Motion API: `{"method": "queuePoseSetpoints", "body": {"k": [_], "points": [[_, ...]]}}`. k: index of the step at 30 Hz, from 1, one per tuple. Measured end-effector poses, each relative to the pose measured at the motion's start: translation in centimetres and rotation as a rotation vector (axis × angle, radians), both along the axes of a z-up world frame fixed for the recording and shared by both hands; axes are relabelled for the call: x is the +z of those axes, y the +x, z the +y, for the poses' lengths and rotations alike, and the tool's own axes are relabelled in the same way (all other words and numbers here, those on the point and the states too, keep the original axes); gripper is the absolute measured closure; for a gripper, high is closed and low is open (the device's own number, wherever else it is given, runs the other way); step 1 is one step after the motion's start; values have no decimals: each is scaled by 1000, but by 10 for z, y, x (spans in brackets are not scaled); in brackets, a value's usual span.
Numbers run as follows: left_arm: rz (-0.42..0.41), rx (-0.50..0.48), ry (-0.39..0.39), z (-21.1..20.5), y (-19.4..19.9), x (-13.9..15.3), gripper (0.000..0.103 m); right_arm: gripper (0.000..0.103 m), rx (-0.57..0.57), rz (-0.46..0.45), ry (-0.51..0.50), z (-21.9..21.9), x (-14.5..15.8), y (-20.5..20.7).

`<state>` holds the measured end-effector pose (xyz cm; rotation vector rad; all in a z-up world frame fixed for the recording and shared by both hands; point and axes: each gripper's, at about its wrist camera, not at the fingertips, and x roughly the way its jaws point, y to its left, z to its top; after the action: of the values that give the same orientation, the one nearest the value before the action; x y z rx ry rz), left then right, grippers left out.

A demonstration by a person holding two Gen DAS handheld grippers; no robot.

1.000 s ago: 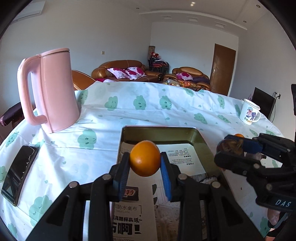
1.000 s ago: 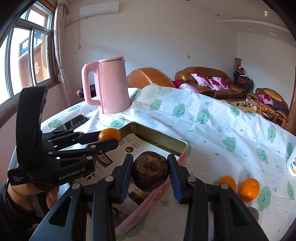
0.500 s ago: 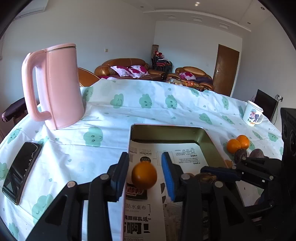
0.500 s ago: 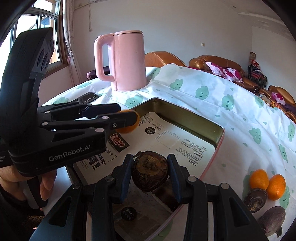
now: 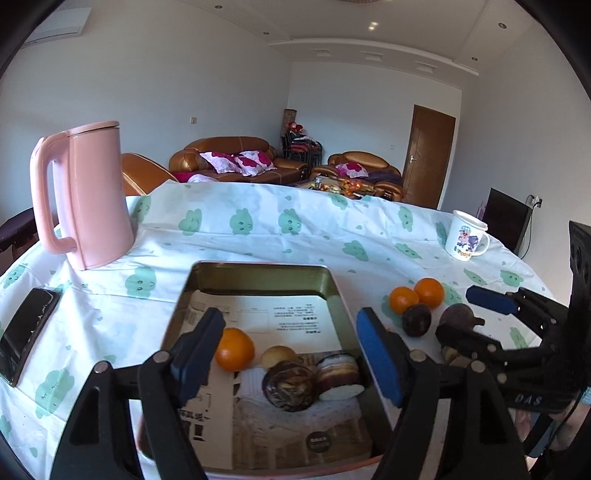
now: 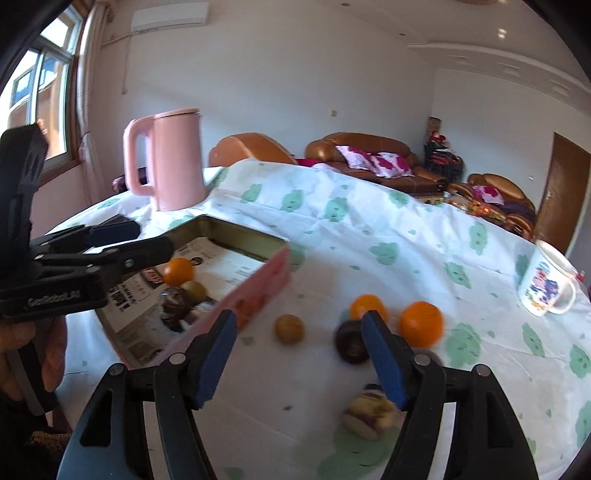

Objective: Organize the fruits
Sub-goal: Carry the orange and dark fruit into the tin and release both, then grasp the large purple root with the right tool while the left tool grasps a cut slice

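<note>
Both the left gripper (image 5: 288, 354) and the right gripper (image 6: 299, 350) have jaws spread, holding nothing. Four fruits lie in the tin (image 5: 258, 271) at centre; loose oranges (image 6: 421, 323) wait at right. They look light, round, apt to roll: pinch across the middle. Only the right view shows the small brown fruit (image 6: 290, 328) beside the tin.

Black plastic gripper (image 5: 288, 358) frames, silver screws, blue-padded fingers (image 5: 376, 358).

Ahead of me, white walls (image 5: 221, 74) meet a ceiling with recessed spotlights (image 5: 373, 25). Brown leather sofas (image 5: 229, 155) sit at twelve o'clock, a wooden door (image 5: 428, 155) at two, a sunlit window (image 6: 40, 92) at ten.
</note>
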<state>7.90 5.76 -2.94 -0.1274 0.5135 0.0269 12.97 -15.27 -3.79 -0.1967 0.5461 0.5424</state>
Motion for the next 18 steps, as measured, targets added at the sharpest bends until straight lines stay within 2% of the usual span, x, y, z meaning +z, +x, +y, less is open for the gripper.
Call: {"method": "queuePoseSetpoints", "body": {"k": [2,5,10,18], "points": [[4,-28,13,-18,4,0,25,30,-95,36,21,-24,-3,17],[13,-54,47,-43,13,-1,21,30,-163,105,68,-45,-9,39],[26,-69,91,-65,20,-6,15,30,-150,208,81,-41,-24,57],[39,-67,83,-69,24,-12,15,30,-150,352,99,-42,-43,73]]}}
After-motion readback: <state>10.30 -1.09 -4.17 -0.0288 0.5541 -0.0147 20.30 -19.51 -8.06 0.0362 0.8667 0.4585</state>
